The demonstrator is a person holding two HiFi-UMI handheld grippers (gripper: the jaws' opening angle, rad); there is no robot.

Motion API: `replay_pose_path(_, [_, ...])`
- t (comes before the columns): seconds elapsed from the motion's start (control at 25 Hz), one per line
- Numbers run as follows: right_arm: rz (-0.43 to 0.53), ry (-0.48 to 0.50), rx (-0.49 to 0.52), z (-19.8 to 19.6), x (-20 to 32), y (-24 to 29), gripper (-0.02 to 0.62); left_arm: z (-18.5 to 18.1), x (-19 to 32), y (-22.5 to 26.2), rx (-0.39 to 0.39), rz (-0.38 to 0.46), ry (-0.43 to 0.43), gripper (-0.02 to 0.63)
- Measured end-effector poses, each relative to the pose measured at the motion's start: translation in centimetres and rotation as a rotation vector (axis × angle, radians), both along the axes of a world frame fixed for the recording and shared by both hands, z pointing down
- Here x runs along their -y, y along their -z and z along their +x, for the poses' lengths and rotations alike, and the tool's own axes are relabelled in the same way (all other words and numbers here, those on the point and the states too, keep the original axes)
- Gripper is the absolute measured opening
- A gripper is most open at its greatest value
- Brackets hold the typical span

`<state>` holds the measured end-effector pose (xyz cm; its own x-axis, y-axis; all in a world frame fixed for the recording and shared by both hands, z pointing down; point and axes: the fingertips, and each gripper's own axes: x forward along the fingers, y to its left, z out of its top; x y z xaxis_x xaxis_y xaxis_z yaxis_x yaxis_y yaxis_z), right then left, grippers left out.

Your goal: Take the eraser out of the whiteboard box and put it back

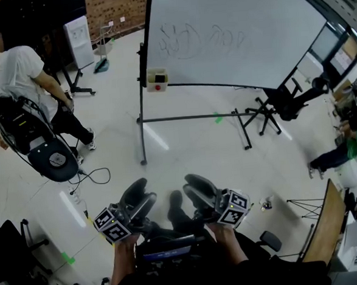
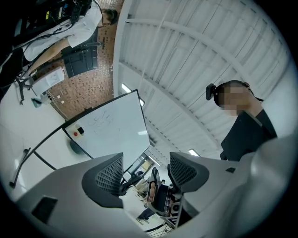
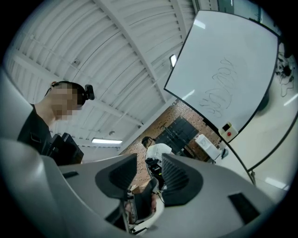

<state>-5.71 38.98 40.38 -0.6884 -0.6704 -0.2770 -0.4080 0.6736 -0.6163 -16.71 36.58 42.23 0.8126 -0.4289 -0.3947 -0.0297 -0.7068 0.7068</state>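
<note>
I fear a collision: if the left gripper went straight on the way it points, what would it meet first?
Probably the right gripper, seen between the left gripper's open jaws in its own view; depth is unclear.

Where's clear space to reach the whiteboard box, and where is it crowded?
Open: the bare floor this side of the stand's crossbar, and nothing stands in front of the whiteboard box. Crowded: on the left, a person, a chair and a floor cable. On the right, a black chair beside the stand's leg.

The whiteboard box (image 1: 157, 79) sits on the whiteboard's (image 1: 238, 31) lower left edge, a person (image 1: 21, 73) well to its left.
</note>
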Motion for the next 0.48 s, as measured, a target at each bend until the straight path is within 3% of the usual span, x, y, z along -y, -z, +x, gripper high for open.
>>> replay_pose_path(0.24, [0.013,0.067,0.054,1.1,5.6,-0.7,0.17,1.0,4.4,-0.6,0.058,0.002,0.06,0.307])
replay_pose_path(0.48, [0.069,0.114,0.076,4.4,12.3,1.2,0.172,5.2,10.2,1.1,0.099,0.026,0.073,0.307])
